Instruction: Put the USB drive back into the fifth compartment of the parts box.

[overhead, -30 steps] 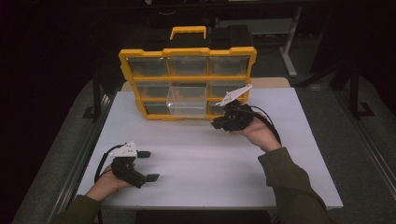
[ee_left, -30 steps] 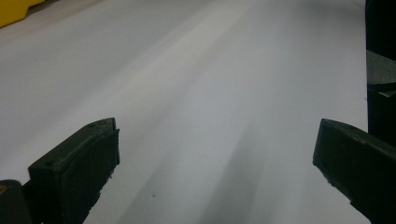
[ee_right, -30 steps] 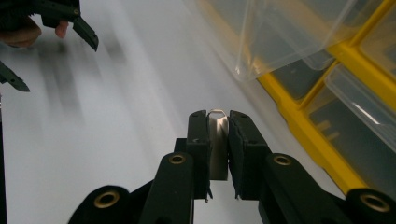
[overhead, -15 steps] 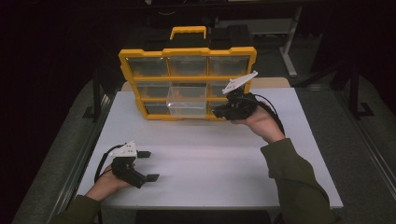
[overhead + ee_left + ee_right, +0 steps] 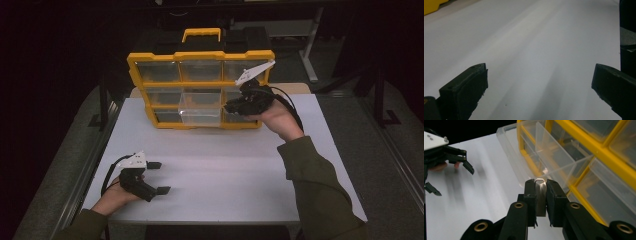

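Clearly the left gripper rests at the near left of the white table, its jaws spread wide with nothing between them. Farther right, at the far middle, one yellow organizer case stands upright, showing nine clear compartments in three rows; one clear drawer juts out of the middle column. At its right side, the right gripper has its jaws closed on a small, flat metal piece, held just beside the drawer's corner. That piece looks stiff, light and smooth, so probably slippery; pinching its flat faces seems soundest. The drawer, thin plastic, likely flexes and weighs little.
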`<state>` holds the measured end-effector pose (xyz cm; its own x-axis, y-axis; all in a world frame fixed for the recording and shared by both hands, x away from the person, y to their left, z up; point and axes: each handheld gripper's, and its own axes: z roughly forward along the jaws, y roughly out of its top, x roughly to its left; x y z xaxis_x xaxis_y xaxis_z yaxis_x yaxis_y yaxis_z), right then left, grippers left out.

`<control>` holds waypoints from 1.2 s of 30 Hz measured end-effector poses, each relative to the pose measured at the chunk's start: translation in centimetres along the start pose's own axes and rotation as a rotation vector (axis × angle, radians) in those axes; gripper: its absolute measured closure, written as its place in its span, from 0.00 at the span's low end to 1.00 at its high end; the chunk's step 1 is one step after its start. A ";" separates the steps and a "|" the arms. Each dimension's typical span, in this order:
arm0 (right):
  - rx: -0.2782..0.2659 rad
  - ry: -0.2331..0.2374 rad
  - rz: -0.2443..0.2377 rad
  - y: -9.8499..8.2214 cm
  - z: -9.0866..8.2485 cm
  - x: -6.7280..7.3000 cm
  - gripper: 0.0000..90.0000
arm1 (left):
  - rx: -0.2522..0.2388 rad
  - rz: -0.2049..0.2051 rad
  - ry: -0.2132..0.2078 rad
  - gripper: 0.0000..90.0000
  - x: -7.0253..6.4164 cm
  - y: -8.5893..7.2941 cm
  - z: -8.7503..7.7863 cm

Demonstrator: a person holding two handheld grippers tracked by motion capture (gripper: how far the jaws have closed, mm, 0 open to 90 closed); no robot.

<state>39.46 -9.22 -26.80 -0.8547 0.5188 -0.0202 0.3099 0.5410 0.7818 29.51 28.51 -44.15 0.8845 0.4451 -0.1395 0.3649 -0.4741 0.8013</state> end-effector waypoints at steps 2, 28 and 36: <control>-0.001 -0.005 -0.006 0.5 -0.1 0.0 0.86 | -0.001 0.000 0.000 0.00 0.0 0.0 0.0; 0.013 -0.003 -0.041 4.7 2.5 -0.1 0.86 | -0.005 -0.003 0.001 0.00 0.0 0.0 -0.1; 0.034 0.013 -0.035 5.4 4.1 -0.4 0.86 | -0.008 -0.002 -0.002 0.00 -0.1 0.1 -0.1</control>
<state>43.15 -3.81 -25.16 -0.8703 0.4909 -0.0389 0.2937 0.5810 0.7591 29.43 28.52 -44.03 0.8843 0.4448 -0.1420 0.3645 -0.4674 0.8054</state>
